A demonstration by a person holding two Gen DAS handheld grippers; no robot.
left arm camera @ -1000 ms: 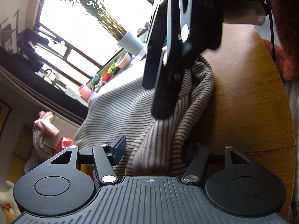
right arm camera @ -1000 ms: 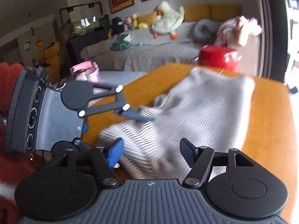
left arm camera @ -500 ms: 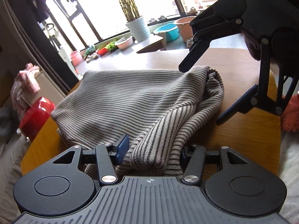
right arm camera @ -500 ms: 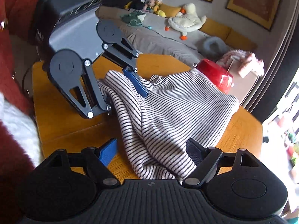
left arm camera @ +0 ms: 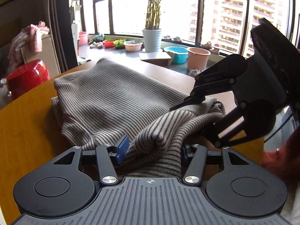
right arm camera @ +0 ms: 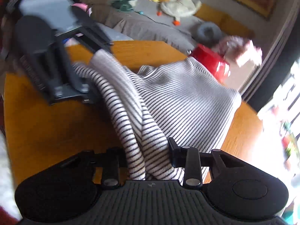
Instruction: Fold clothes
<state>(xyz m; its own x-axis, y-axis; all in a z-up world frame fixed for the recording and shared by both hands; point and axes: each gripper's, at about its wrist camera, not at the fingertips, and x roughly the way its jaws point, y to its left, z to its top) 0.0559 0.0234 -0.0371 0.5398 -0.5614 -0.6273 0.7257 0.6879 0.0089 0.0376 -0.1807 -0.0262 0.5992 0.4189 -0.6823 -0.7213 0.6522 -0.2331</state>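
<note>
Since the earlier frames both our wrists have rolled toward level, and the right hand-held gripper (right arm camera: 148, 159) has just been closing: its jaws now pinch a bunched roll of the striped garment (left arm camera: 112, 101) at the lower middle of the right wrist view. Our left hand-held gripper (left arm camera: 151, 150) has been opening slightly, yet a thick fold of the same cloth fills the gap between its blue pads (left arm camera: 121, 147), so we read it as still clamped there. Most of the garment lies spread across the wooden bench (left arm camera: 28, 123), reaching to the bench's far edge, with the near edge gathered between our two grips. To do this fold well, we judge both corners should rise together, keeping the edge taut so the loose roll flattens, then travel over the body and land square. Along the window ledge at the upper middle sit a blue basin (left arm camera: 175, 53) and a pink bucket (left arm camera: 197, 58); we cannot see their contents. A white pot (left arm camera: 151, 40) holds a tall plant.
</note>
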